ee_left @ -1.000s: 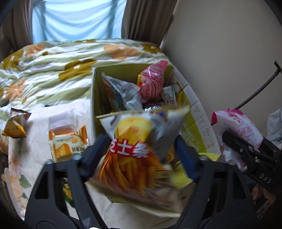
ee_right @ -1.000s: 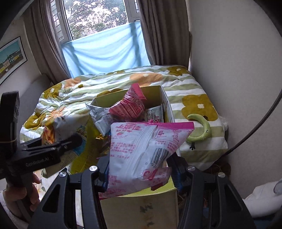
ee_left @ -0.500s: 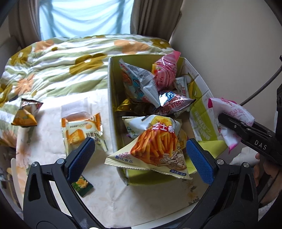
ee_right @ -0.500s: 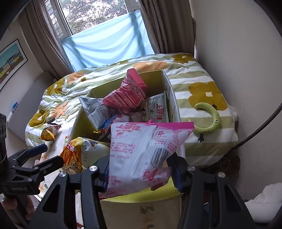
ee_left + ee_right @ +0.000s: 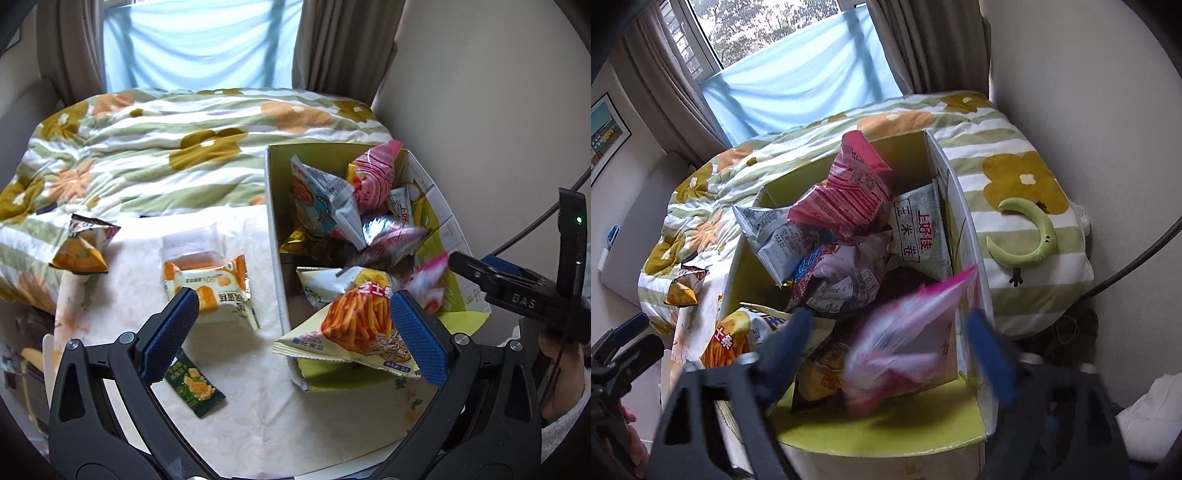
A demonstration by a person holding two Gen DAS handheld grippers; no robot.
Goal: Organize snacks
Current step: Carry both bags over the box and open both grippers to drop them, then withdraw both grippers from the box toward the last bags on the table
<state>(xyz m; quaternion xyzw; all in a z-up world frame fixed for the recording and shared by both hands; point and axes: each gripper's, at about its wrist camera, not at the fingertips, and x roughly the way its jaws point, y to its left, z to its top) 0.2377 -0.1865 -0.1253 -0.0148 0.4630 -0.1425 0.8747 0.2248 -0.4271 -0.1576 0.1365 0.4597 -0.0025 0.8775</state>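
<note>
Snacks fill the box (image 5: 275, 236). Your right tool (image 5: 886, 354) is wide apart, dropping the pink bag (image 5: 901, 343) in. Your left tool (image 5: 291, 332) is empty too; reach next for the orange pack (image 5: 210, 286) left of the box.

Behind your work area you've got a bed with a floral striped quilt (image 5: 155, 147), green, white and orange-brown flowers. A green crescent-shaped toy (image 5: 1030, 236) lies on the quilt near the wall. Brown curtains (image 5: 923, 48) frame the window (image 5: 746, 26), a light blue sheet (image 5: 199, 40) hanging across its lower part. A framed picture (image 5: 605, 129) hangs on the left wall. A black cable (image 5: 1137, 262) arcs along the right wall.
</note>
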